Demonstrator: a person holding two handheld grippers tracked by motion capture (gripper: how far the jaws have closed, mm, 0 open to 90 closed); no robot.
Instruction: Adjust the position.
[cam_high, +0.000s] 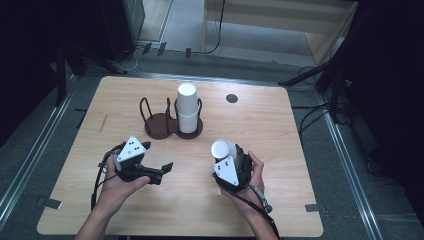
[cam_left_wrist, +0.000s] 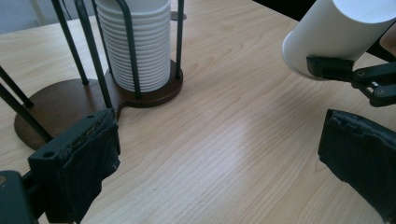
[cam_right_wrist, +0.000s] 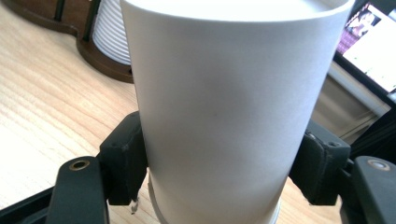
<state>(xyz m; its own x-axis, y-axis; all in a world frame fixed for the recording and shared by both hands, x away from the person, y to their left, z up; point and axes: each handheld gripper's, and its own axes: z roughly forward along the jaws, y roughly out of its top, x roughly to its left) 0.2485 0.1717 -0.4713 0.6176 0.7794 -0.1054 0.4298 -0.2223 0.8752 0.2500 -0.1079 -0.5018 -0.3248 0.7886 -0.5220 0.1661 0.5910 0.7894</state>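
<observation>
A dark wooden cup holder (cam_high: 161, 126) with wire posts stands at the table's back middle. Its right ring holds a tall stack of white paper cups (cam_high: 187, 107); its left ring is bare. My right gripper (cam_high: 227, 154) is shut on a single white paper cup (cam_high: 222, 148), held above the table in front of the holder. In the right gripper view that cup (cam_right_wrist: 224, 93) stands between both pads, bottom end up. My left gripper (cam_high: 162, 170) is open at front left with nothing in it. In the left gripper view the stack (cam_left_wrist: 140, 46) is ahead and the held cup (cam_left_wrist: 336, 32) is upper right.
A small dark round grommet (cam_high: 231, 98) sits in the wooden table (cam_high: 280, 200) near its back edge. Dark stands and cables (cam_high: 320, 115) surround the table on the grey floor. A bright screen (cam_right_wrist: 369, 42) shows past the table in the right gripper view.
</observation>
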